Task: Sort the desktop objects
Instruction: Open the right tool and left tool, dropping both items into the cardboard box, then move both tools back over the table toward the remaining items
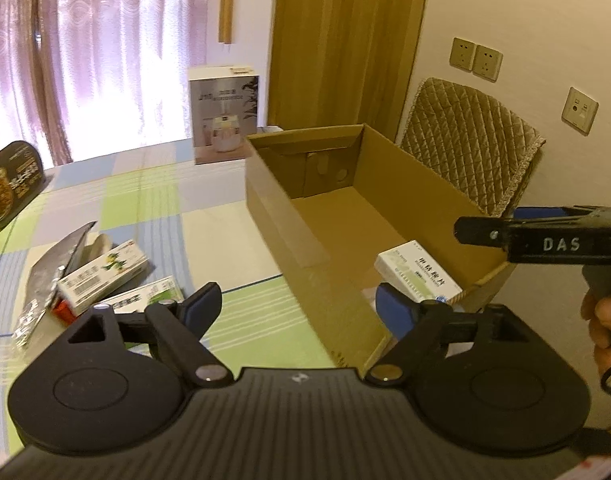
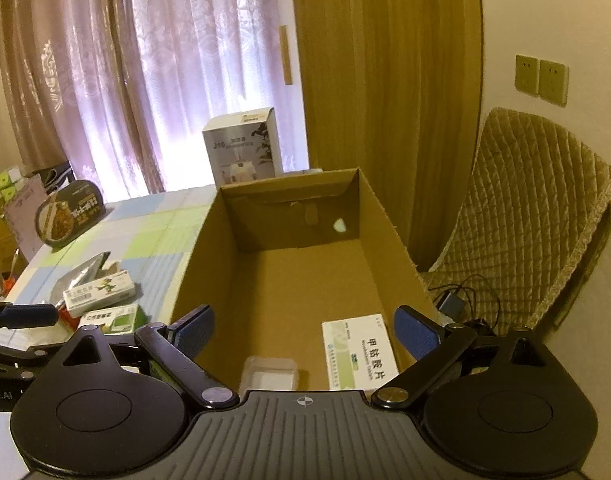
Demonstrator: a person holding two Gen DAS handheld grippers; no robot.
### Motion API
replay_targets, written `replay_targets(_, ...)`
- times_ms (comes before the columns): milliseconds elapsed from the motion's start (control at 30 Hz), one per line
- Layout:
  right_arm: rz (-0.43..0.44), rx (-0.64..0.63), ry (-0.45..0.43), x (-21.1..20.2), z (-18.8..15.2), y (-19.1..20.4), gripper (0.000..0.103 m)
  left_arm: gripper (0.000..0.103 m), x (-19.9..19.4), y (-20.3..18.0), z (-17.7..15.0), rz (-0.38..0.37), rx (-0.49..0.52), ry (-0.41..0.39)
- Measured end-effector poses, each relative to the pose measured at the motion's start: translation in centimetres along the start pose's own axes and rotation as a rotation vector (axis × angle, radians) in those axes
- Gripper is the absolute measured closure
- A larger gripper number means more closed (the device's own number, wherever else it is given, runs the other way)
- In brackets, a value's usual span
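Cardboard box sits open on the checked tablecloth, its length running away from the cameras. Inside, at the near right corner, a white-and-green medicine box lies flat, long axis along the box's length, beside a clear plastic tray. Left gripper and right gripper both hang spread wide, holding nothing. More medicine boxes lie left on the cloth.

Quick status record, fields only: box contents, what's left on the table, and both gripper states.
box: cardboard box, open top
in box: white-green medicine box; clear plastic container
left on table: dinosaur carton; green carton; foil pouch; black food tray
left gripper: open, holding nothing
right gripper: open, above box
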State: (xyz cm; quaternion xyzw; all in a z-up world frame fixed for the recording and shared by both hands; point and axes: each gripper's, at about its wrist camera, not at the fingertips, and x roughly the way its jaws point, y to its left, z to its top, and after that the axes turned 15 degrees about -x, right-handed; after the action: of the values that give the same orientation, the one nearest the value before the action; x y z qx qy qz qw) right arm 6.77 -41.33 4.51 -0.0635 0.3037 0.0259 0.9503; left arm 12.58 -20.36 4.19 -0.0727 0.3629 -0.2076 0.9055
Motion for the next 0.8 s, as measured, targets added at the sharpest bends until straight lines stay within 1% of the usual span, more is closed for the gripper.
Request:
replay_targets(67,0.008,-0.003,-0.004,-0.7,0.0,0.7,0.005,0.016,-0.8,0.7,-0.3,0.006,-0.006,0.0)
replay_targets(200,0.019,-0.012,-0.01,-1.8,0.1,2.5,0.002,0.005,-2.7,2.0,-1.0,0.012,-0.009,-0.01)
replay_targets(333,0.048,-0.011,-0.015,-3.1,0.0,4.5,0.002,0.001,-4.9,3.7,-2.1,0.026,-0.008,-0.018)
replay_targets(400,0.07,-0.008,-0.026,-3.9,-0.1,5.7,0.002,0.001,-6.0,4.7,-2.7,0.041,-0.005,-0.017)
replay_targets(600,0.137,-0.03,-0.035,-5.2,-0.5,9.9,0.002,0.001,-9.4,9.0,-4.5,0.136,-0.016,-0.017)
replay_targets(800,0.211,-0.082,-0.02,-5.3,-0.6,14.1,0.002,0.001,-12.4,13.6,-5.6,0.226,-0.048,-0.036)
